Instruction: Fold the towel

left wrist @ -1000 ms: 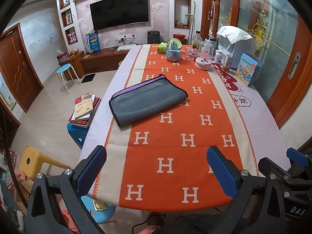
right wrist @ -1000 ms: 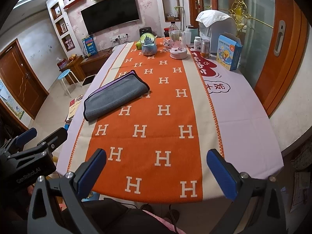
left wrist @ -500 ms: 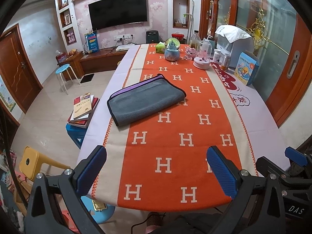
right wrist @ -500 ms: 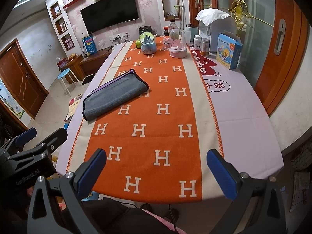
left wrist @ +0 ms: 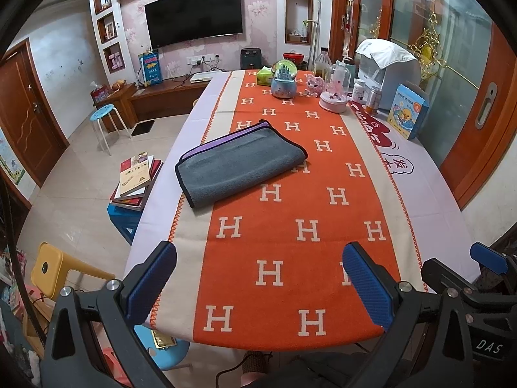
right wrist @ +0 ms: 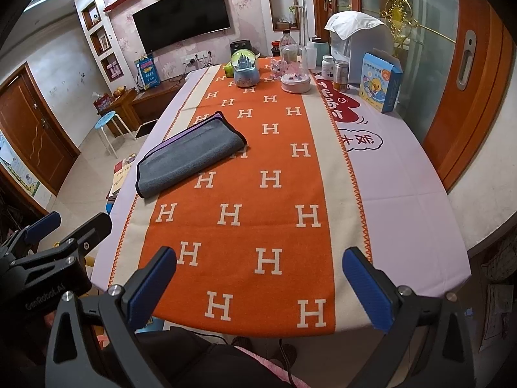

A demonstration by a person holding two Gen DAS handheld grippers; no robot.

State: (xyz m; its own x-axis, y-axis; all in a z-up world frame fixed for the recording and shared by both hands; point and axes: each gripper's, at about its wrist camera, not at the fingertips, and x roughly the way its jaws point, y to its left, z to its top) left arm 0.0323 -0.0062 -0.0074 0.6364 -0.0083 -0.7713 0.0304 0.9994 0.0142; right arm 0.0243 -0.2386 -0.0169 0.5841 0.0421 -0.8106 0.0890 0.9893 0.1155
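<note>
A home living room: wall-mounted television (left wrist: 194, 14), cloth-covered dining table (left wrist: 429, 187), stool (left wrist: 102, 112).

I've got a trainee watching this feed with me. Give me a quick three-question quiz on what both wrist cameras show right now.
1. True or false: the left gripper is shut on the grey towel.
2. Which edge of the table is the towel nearest: A) the left edge, B) the right edge, C) the far end by the snow globe?
3. In a few words: how does the right gripper stand?

Key
1. False: its jaws are wide apart and hold nothing; the towel lies further up the table.
2. A.
3. Open, empty, over the near end of the table, apart from the towel.
</note>
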